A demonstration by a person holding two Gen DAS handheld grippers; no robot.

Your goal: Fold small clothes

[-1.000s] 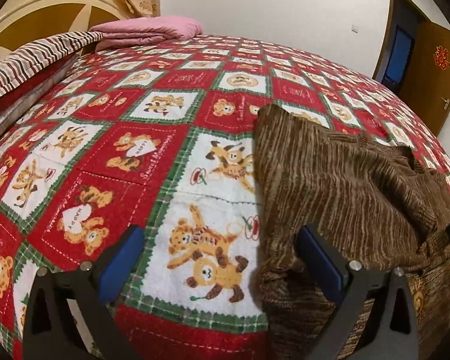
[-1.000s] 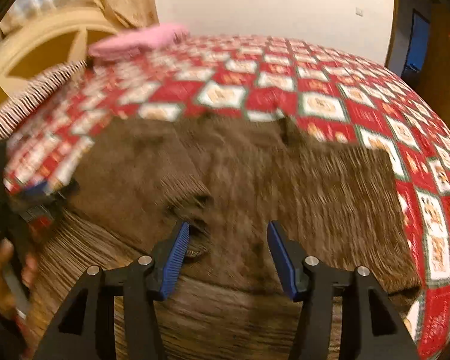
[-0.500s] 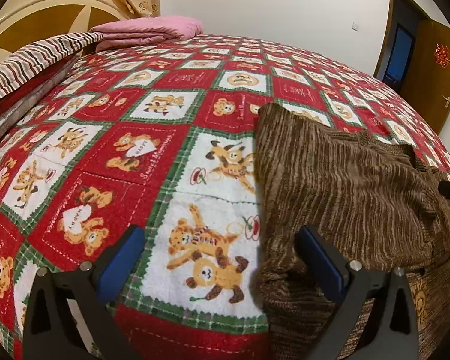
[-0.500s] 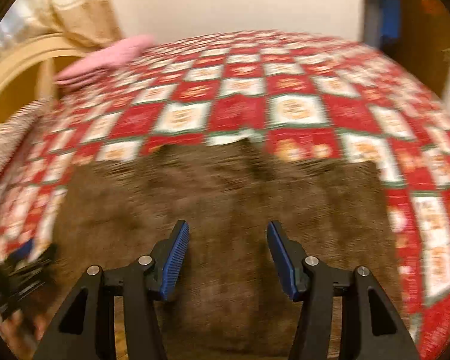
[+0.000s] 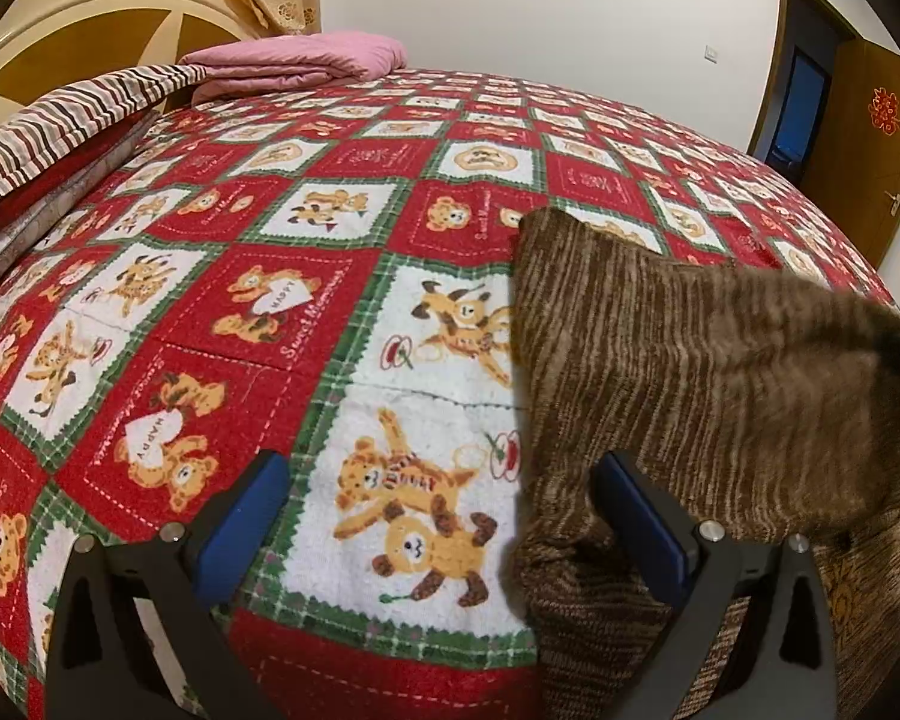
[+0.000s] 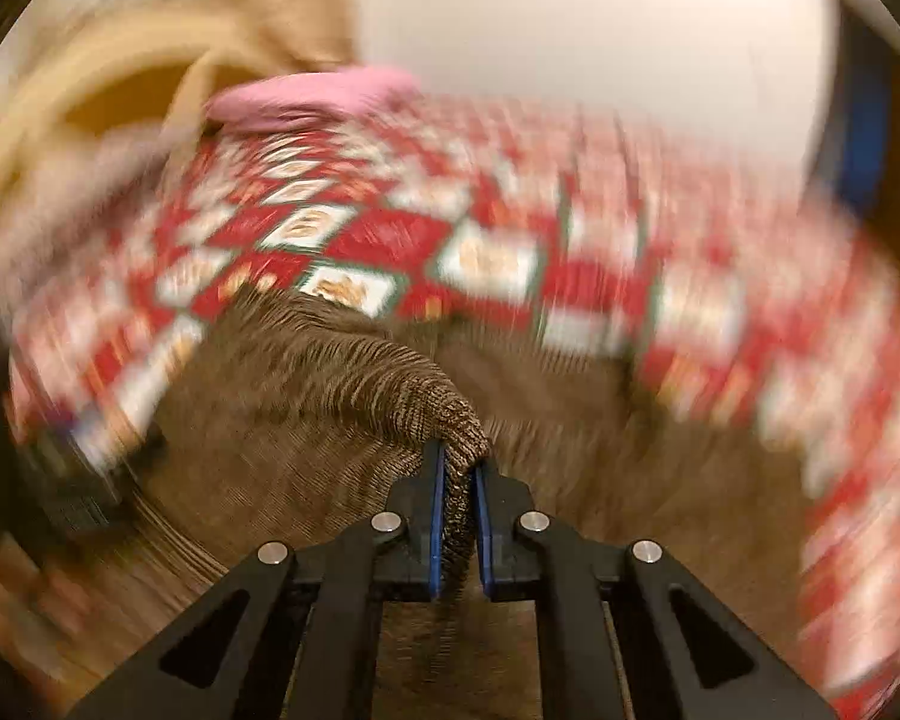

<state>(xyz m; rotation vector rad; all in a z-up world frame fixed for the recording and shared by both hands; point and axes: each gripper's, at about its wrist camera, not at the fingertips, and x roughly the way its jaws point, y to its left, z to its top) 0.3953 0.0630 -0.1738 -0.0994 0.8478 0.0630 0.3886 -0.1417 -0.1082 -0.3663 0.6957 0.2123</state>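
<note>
Right wrist view: the right gripper (image 6: 457, 468) is closing, its blue pads pinching a raised fold of the brown knit garment (image 6: 354, 384) at lower centre, with the bed's red bear-print quilt (image 6: 390, 234) blurred behind. In the left wrist view, the left gripper (image 5: 444, 516) stands wide with nothing held, low in the frame; the garment (image 5: 708, 372) fills the right side over the quilt (image 5: 258, 312), and a folded pink blanket (image 5: 306, 60) lies at upper left.

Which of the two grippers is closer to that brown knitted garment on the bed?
Right. The right gripper is closing on a fold of the brown knitted garment; the left gripper is open over the bear-patterned blanket beside its edge.
</note>
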